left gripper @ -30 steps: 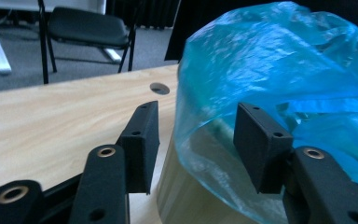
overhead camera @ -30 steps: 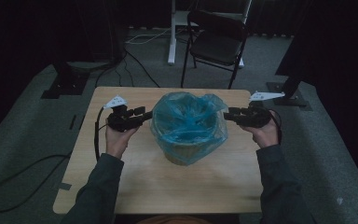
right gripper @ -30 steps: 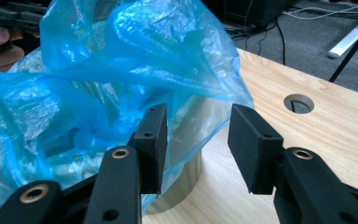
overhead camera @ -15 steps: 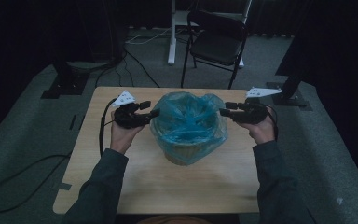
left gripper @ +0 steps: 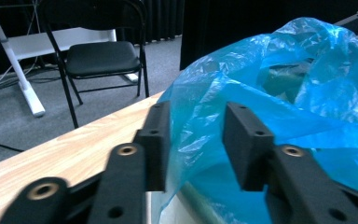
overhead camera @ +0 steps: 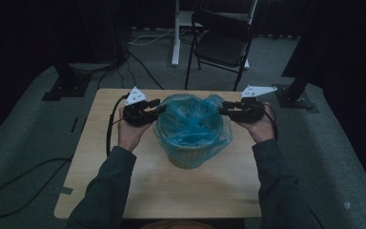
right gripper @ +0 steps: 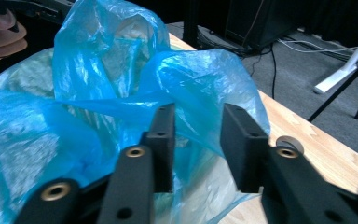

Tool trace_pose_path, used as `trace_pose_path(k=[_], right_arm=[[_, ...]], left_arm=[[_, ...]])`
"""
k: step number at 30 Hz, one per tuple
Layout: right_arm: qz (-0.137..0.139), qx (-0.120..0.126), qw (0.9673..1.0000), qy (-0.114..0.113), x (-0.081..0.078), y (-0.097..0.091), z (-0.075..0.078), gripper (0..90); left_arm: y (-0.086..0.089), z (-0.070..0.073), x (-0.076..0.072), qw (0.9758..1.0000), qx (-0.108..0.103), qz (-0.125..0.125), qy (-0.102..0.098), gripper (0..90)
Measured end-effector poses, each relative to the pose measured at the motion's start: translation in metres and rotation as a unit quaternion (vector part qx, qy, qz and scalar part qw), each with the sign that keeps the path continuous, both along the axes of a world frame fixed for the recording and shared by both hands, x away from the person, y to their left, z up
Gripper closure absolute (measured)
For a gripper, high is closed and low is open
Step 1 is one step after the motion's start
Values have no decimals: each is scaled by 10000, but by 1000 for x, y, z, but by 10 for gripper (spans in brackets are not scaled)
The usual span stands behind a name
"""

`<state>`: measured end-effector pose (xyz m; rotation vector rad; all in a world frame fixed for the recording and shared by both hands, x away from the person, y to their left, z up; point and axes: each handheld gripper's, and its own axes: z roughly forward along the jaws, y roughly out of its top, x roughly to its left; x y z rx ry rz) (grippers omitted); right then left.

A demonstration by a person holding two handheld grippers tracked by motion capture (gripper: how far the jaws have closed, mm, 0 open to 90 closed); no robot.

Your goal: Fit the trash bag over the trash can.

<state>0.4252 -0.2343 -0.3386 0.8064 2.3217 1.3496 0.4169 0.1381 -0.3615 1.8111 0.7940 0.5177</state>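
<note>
Blue plastic film of a bin bag (overhead camera: 191, 125) lines a small pale bin (overhead camera: 187, 160) that stands upright on the wooden worktop (overhead camera: 171, 191), its mouth facing up and its long axis vertical; the bin sits near the middle of the worktop's far half, and the bag's loose rim billows above and out over the bin's edge, draping down its sides. Left of the bin, the left tool (overhead camera: 158, 109) lies level and points rightward at the bag's rim; in the left gripper view the left tool (left gripper: 193, 140) has its jaws partway apart, having just been closing, with a fold of blue film between the two black pads, though the pads do not visibly press on it. Right of the bin, the right tool (overhead camera: 223, 108) lies level and points leftward at the opposite side of the rim; in the right gripper view the right tool (right gripper: 195, 142) likewise stands about half open after closing in, with the bag's edge between the pads and a gap still visible at each side. Both hands hold their tools level with the bag's top, on opposite sides of the bin. Beyond the bin, past the worktop's far edge, a black folding chair (overhead camera: 221, 45) stands on the grey floor.
</note>
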Motion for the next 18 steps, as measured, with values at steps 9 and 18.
trace_pose_path(k=[9,18], right_arm=[[-24,40,10000,28,13,7,3,841],[-211,241,9992,253,33,5,3,882]], left_arm=[[-5,6,13,9999,61,108,-14,870],[1,8,34,9993,-112,305,161,896]])
